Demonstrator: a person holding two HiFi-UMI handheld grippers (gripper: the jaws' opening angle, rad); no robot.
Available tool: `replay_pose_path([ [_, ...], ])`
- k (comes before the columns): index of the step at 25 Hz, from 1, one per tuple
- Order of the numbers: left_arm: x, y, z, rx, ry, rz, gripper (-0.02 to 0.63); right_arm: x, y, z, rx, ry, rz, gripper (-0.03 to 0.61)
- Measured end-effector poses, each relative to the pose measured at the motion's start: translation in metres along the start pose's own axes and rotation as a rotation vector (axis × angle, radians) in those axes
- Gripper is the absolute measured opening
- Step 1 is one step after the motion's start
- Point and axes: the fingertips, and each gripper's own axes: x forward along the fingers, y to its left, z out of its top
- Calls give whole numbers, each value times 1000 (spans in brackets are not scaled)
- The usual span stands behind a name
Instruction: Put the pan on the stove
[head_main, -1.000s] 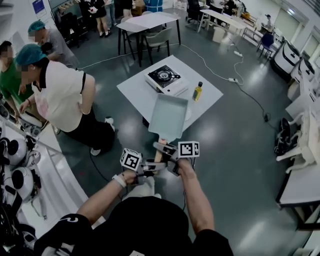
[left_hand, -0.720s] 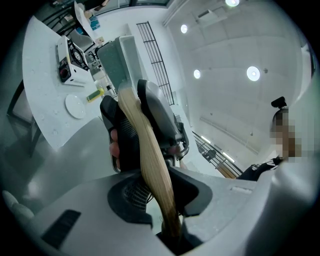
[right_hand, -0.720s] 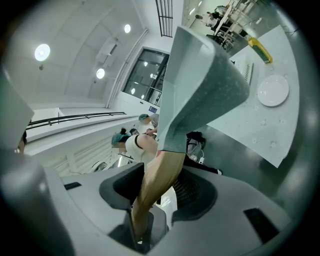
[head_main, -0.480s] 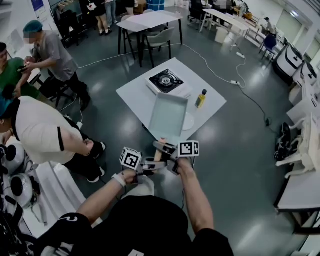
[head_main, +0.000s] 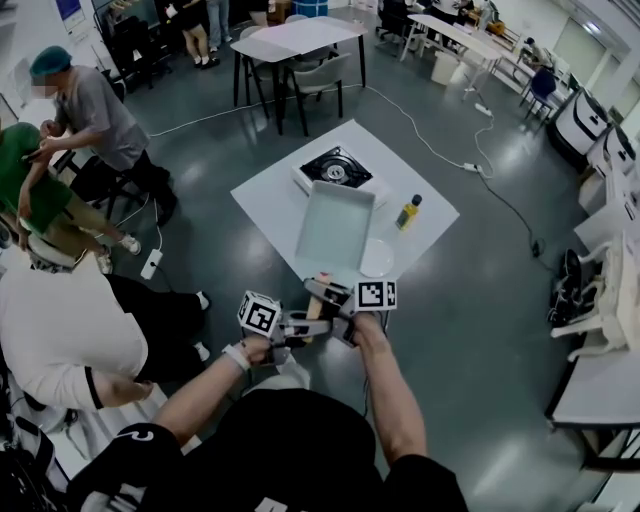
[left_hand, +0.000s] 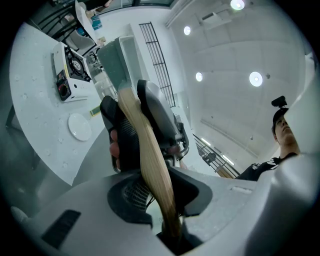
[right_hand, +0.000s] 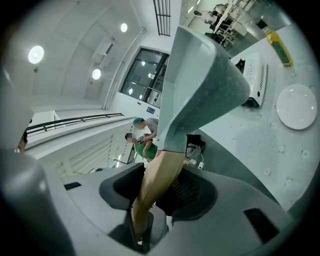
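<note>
Head view, pan: a grey-blue rectangular pan (head_main: 335, 225) with a pale wooden handle (head_main: 318, 290) is held in the air. It is seen over the near half of a white square table (head_main: 268, 200).
Head view, stove: a white portable gas stove with a black burner (head_main: 337, 168) sits on the table's far side, beyond the pan's far edge and apart from it.
Head view, grippers: the left gripper (head_main: 305, 328) and right gripper (head_main: 325, 295) meet at the handle, the right one nearer the pan.
Head view, other things: a small yellow bottle (head_main: 407, 212) and a round white plate (head_main: 377, 258) stand on the table to the pan's right. People stand at the left.
Left gripper view, fingers: the left gripper (left_hand: 162, 207) is clamped on the end of the handle (left_hand: 150, 165). The right gripper (left_hand: 150, 120) grips further up, below the pan (left_hand: 120, 60).
Left gripper view, table: the stove (left_hand: 70, 75) and plate (left_hand: 80, 126) lie at the left.
Right gripper view, fingers: the right gripper (right_hand: 150, 205) is clamped on the handle (right_hand: 157, 185), just below the pan (right_hand: 200, 85).
Right gripper view, table: the stove (right_hand: 255, 75), bottle (right_hand: 277, 46) and plate (right_hand: 296, 106) are past the pan.
</note>
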Motion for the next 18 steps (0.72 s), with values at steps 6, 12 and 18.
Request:
replay_pose_path([
  [6,-17,17,27,-11,9,-6,77,25,-12,23,16,-7,-9,167],
  [12,-32,29,51,-6,22,-20,78,44,-27,44,12,-16,-46,167],
  [18,-47,44,77,-6,32,-24,78,65,-39,65,22,-27,-71,167],
])
